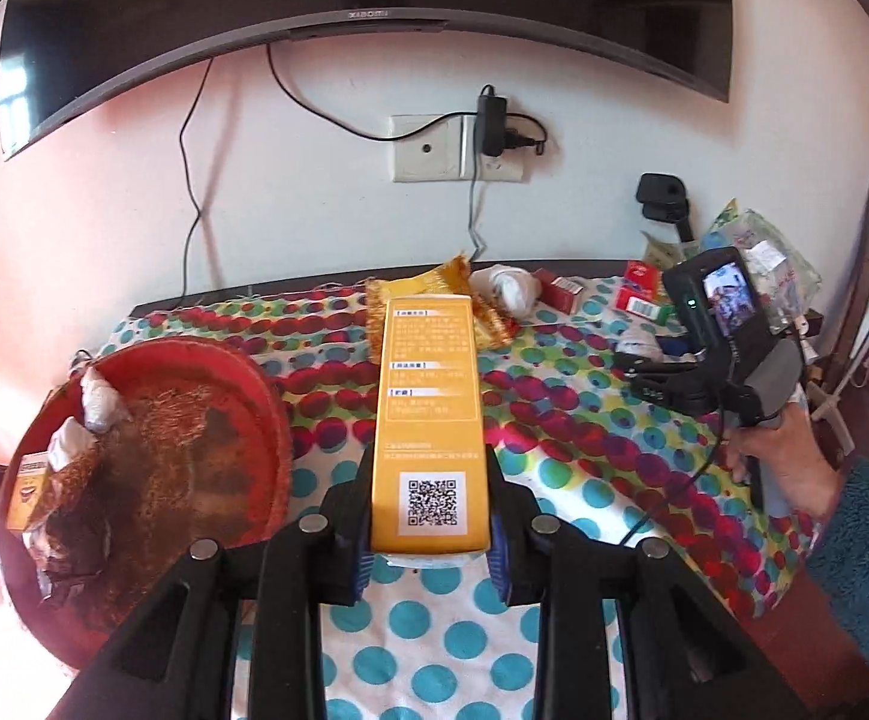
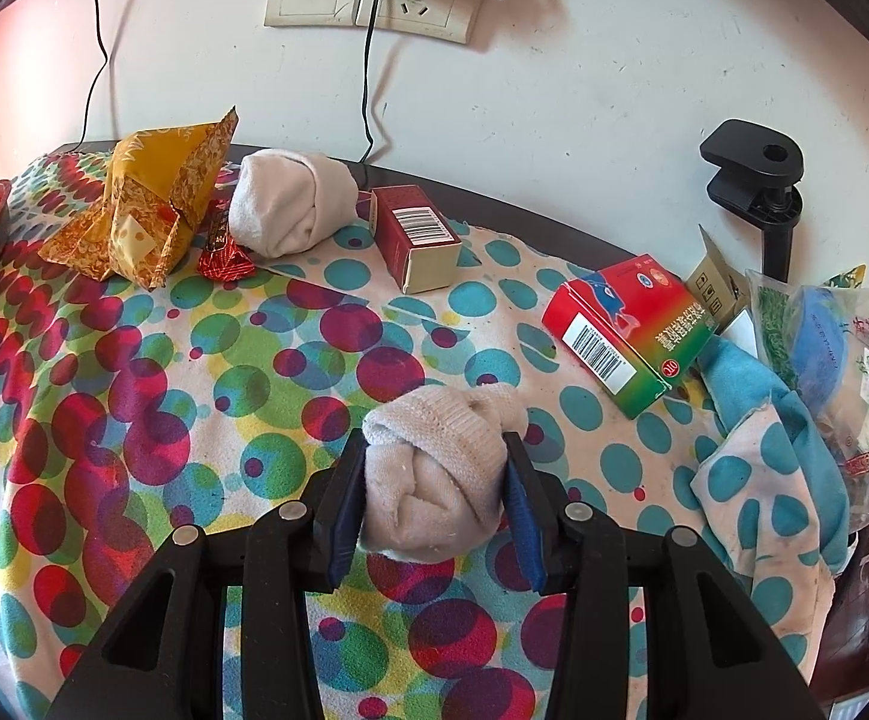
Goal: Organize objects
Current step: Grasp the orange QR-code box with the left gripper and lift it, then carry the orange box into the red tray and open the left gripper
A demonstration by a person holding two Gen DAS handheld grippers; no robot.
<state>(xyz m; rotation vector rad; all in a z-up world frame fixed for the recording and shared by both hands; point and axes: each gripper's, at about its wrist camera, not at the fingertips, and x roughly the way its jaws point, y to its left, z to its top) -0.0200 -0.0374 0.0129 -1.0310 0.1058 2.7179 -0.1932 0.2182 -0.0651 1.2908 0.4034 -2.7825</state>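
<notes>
My left gripper (image 1: 428, 480) is shut on a long yellow box (image 1: 428, 384) with a QR code, held above the dotted cloth (image 1: 554, 420). To its left lies a red round basket (image 1: 254, 372) holding rolled white socks (image 1: 98, 402) and a small yellow box (image 1: 26, 492). In the right wrist view my right gripper (image 2: 434, 450) is shut on a rolled beige sock (image 2: 440, 468) that rests on the cloth. The left wrist view shows that gripper (image 1: 644, 372) at the right, in a person's hand (image 1: 788, 456).
Near the wall lie another rolled sock (image 2: 290, 210), a dark red box (image 2: 416, 234), a red and green box (image 2: 626, 324), a crumpled yellow packet (image 2: 146, 210) and a small red wrapper (image 2: 224, 261). Plastic bags (image 2: 842, 360) and a black clamp (image 2: 758, 174) crowd the right edge.
</notes>
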